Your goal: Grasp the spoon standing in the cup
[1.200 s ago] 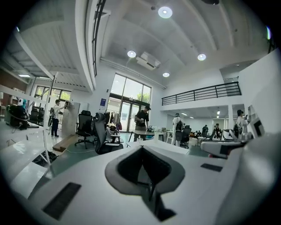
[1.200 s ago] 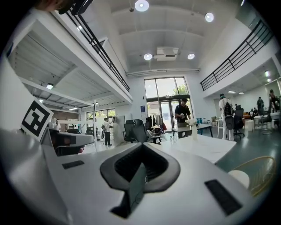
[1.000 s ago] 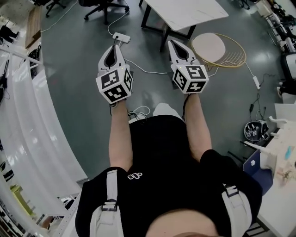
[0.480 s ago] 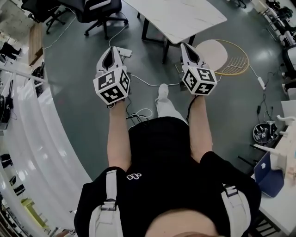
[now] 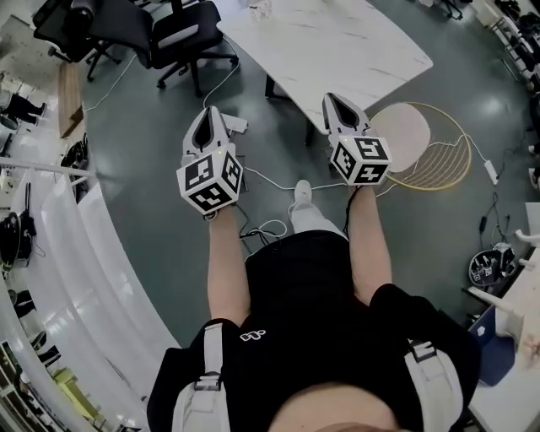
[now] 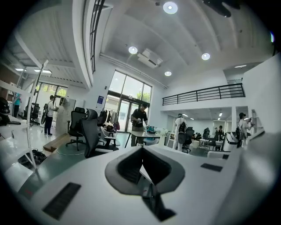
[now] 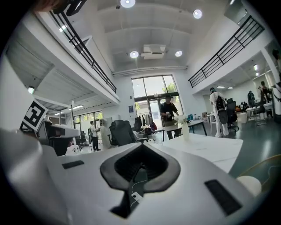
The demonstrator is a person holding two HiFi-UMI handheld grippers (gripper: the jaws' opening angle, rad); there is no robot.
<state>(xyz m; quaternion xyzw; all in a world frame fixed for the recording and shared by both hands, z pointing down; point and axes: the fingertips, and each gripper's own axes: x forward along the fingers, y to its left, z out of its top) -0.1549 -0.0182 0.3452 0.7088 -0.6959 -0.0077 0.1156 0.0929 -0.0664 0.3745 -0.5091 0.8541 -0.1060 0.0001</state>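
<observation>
No spoon or cup can be made out for certain. A small pale item stands at the far edge of the white marble table; in the right gripper view it looks like a slim white vessel with something sticking up from it. My left gripper is held out over the grey floor, short of the table, jaws shut and empty. My right gripper is level with it, at the table's near corner, also shut with nothing in it.
Black office chairs stand left of the table. A round wire frame with a pale disc lies on the floor at the right. A cable runs across the floor ahead. A white curved counter lines the left side. People stand in the distance.
The person has walked forward: the table and chairs have come closer and lower in the head view. Both grippers stay held out in front, shut.
</observation>
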